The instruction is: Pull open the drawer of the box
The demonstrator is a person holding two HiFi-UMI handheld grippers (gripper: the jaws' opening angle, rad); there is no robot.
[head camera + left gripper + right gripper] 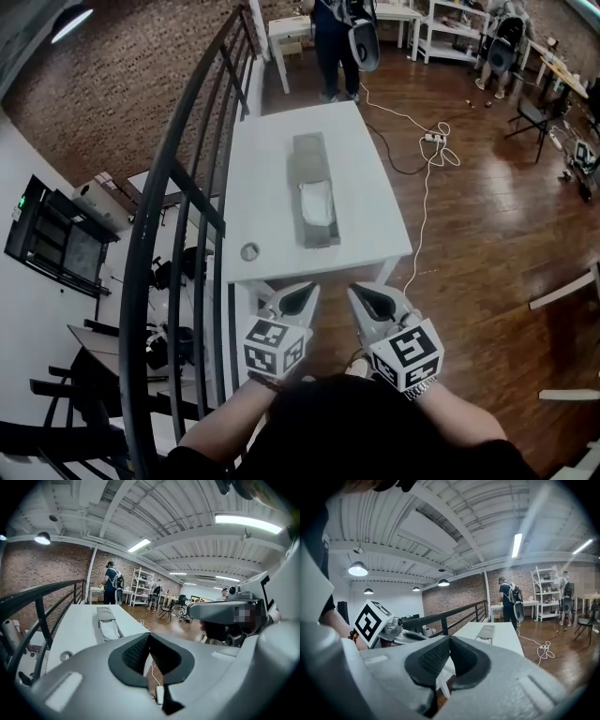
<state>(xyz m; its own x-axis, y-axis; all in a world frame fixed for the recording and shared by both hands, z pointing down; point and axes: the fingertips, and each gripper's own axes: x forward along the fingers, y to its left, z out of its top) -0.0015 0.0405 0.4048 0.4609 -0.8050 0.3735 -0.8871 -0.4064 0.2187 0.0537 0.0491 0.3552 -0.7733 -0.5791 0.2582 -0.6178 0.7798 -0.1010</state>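
Observation:
A long grey box [310, 161] lies along the middle of the white table [267, 178]. Its drawer [318, 217] sticks out toward me, with something white inside. The box [105, 614] and drawer [110, 631] also show in the left gripper view, and the box [486, 632] appears far off in the right gripper view. My left gripper [306, 290] and right gripper [358, 292] hang side by side off the table's near edge, well short of the box. Both are shut with nothing between the jaws: left gripper [149, 635], right gripper [449, 638].
A small round object [249, 251] sits near the table's front left corner. A black railing [178, 187] runs along the table's left side. A person [336, 42] stands beyond the far end. A white cable and power strip [436, 141] lie on the wooden floor at right.

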